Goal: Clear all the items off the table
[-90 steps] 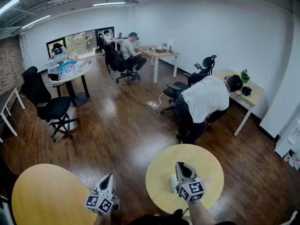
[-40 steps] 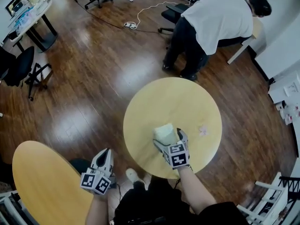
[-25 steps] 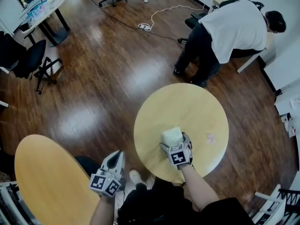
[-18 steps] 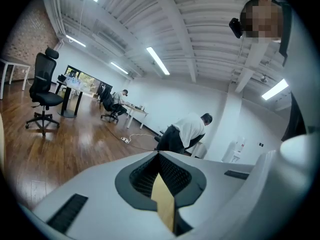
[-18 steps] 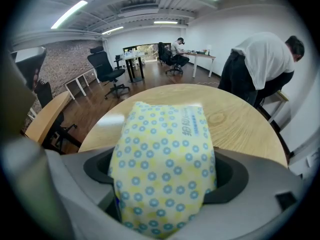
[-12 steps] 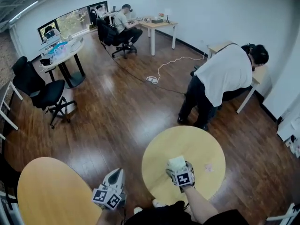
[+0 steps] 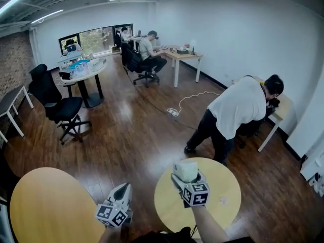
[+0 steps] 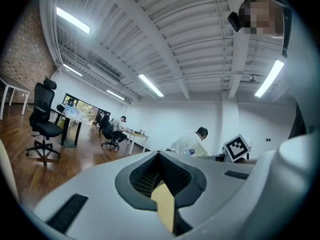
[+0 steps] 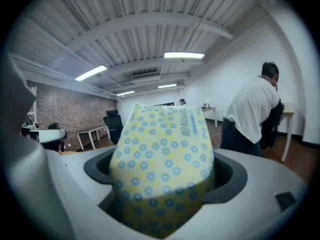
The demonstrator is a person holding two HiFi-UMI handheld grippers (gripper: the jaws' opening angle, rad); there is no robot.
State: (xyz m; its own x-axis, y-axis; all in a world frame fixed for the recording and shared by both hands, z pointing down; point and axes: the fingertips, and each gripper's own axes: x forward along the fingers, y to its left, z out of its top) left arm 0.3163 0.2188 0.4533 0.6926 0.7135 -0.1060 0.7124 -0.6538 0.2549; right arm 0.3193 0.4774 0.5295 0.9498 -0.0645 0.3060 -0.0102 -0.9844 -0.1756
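One dotted tissue pack (image 7: pixel 185 169) sits squeezed between the jaws of the right gripper (image 7: pixel 187 177), held up clear of the round table (image 7: pixel 228 182) — presumably so it can be carried off — while the left gripper (image 7: pixel 123 190), jaws together and empty, hangs low beside that table, out of the way.

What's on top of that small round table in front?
Only a small pale scrap shows on the round table. The right tool holds a dotted packet over it; the patch beneath tool and arm is hidden.
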